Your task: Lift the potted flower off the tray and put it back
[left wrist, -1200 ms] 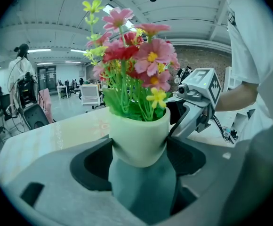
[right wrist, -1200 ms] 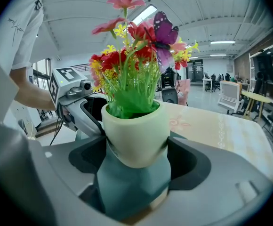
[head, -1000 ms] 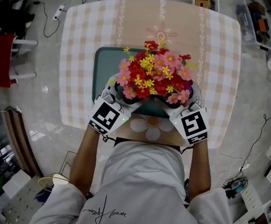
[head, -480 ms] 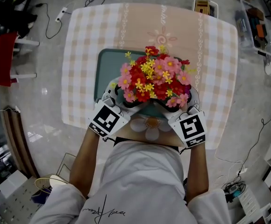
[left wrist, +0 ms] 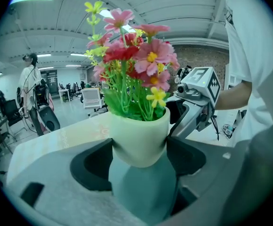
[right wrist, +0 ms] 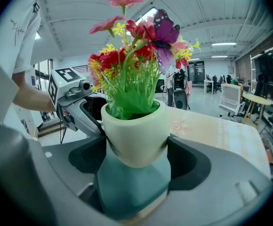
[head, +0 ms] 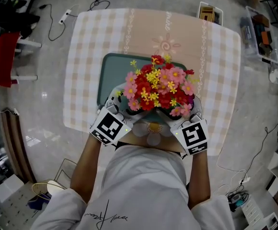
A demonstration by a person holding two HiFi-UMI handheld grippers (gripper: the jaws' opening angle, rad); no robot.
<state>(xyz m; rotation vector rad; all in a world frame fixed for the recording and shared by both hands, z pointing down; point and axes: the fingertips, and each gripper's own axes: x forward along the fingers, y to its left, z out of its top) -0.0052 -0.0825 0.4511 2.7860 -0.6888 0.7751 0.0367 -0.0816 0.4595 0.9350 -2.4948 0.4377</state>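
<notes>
Closest to the person, the left gripper (left wrist: 139,160) and the right gripper (right wrist: 135,160) each pinched the pale pot (left wrist: 139,138) from its own side, with the black pads pressed on the pot's walls. The pot, full of pink, red and yellow flowers (head: 159,86), was up in the air between them, over the near part of the green tray (head: 111,73) and not touching it. The tray lay flat on the checked bench (head: 91,42) beyond the grippers.
</notes>
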